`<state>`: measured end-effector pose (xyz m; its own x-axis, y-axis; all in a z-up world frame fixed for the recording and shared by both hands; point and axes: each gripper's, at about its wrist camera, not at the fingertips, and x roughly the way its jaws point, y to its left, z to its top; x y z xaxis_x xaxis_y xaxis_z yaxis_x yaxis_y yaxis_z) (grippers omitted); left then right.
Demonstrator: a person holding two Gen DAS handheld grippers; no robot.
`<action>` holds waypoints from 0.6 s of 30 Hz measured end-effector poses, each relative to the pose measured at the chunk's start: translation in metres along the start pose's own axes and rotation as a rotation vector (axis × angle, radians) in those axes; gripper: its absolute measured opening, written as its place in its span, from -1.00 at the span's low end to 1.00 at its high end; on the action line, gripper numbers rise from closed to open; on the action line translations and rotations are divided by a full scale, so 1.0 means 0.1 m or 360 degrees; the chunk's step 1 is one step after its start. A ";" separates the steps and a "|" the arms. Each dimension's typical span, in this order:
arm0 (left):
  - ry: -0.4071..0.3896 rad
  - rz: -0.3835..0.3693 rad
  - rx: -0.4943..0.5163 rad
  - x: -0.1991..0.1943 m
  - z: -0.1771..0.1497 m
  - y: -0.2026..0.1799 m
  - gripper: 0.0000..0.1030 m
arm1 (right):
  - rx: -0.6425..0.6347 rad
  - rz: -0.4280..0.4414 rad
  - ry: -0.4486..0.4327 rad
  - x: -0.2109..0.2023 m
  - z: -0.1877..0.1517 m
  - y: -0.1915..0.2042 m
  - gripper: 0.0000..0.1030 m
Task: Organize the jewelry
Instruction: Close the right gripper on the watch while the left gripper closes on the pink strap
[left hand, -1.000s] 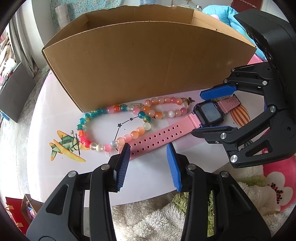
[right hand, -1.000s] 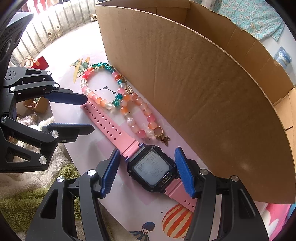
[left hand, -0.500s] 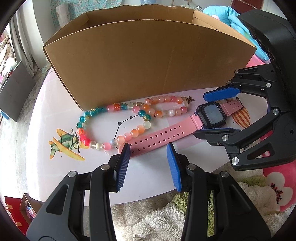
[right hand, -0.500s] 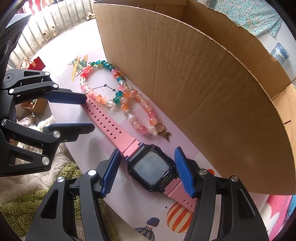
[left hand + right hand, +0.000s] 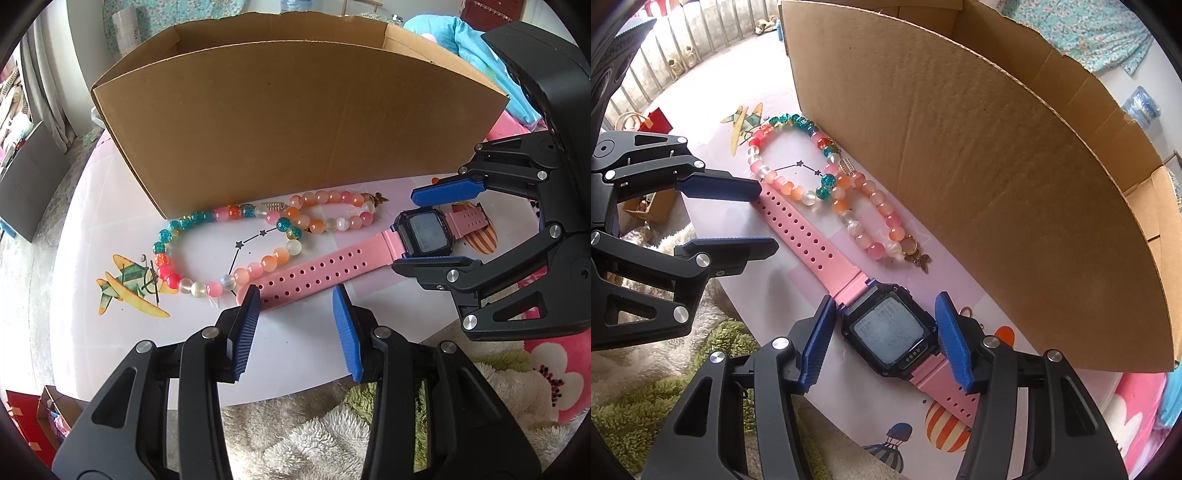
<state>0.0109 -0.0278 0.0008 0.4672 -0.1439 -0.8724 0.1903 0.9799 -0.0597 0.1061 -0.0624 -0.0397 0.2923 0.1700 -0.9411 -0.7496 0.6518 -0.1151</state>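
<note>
A pink watch [image 5: 332, 267] with a black square face [image 5: 892, 334] lies flat on the white table [image 5: 92, 221]. My right gripper [image 5: 886, 321] is open, its blue pads on either side of the watch face; it also shows in the left wrist view [image 5: 430, 225]. My left gripper [image 5: 295, 295] is open around the free end of the pink strap [image 5: 798, 225]; it shows in the right wrist view [image 5: 761, 218] too. A beaded bracelet [image 5: 258, 240] of pink, orange and teal beads lies between the watch and an open cardboard box [image 5: 295, 122].
The cardboard box [image 5: 997, 166] stands right behind the jewelry. The table has printed pictures: an airplane [image 5: 129, 288] and balloons [image 5: 945, 428]. A fluffy white-green rug [image 5: 332, 435] lies beyond the table's near edge. A pink flowered cushion [image 5: 546, 369] sits at right.
The right gripper has slid a little further along the watch, so its pads now flank the face more closely. The left gripper stays at the strap end, open.
</note>
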 end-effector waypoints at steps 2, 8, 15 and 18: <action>-0.0003 -0.0002 0.0000 0.00 0.00 0.01 -0.24 | 0.0017 0.0009 0.0008 0.00 -0.01 0.01 0.04; -0.0011 -0.0007 -0.0004 -0.01 -0.01 0.04 -0.24 | 0.0058 0.0034 0.0028 0.00 -0.02 0.01 0.04; -0.0017 -0.0012 0.0005 -0.01 -0.01 0.05 -0.24 | 0.0094 0.0049 0.0039 0.00 -0.05 0.01 0.03; -0.0026 -0.0016 0.0008 -0.01 -0.03 0.04 -0.24 | 0.0113 0.0069 0.0043 0.00 -0.06 -0.02 0.02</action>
<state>0.0086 -0.0228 0.0004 0.4794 -0.1560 -0.8636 0.1996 0.9777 -0.0658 0.1039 -0.0684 -0.0412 0.2434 0.1800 -0.9531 -0.7169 0.6952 -0.0518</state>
